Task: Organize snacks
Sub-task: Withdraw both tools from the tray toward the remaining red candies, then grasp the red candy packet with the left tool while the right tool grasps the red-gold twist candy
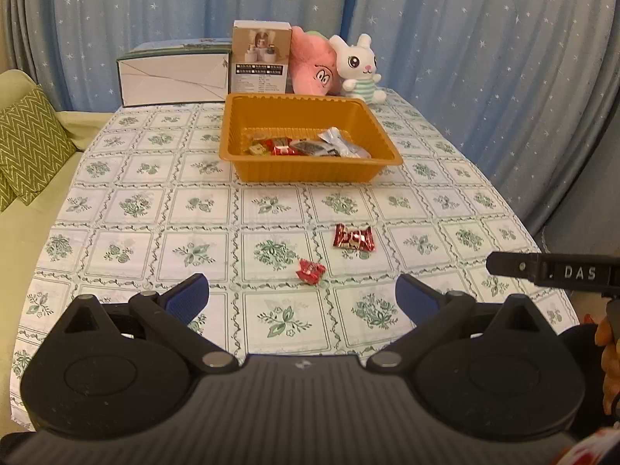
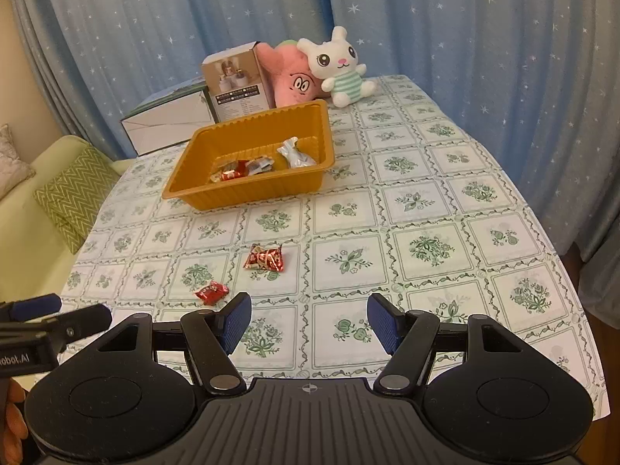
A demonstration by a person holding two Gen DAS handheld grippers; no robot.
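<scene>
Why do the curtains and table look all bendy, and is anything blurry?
Left wrist view: the fisheye lens bows the curtains and table edges; candies look sharp. Right wrist view: same bending toward the edges, dark corners, warm even light, soft shadow beside the tray; no real blur.

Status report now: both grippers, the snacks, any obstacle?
Left gripper and right gripper open, empty. Two red candies loose on tablecloth; others inside orange tray. Path clear.
</scene>
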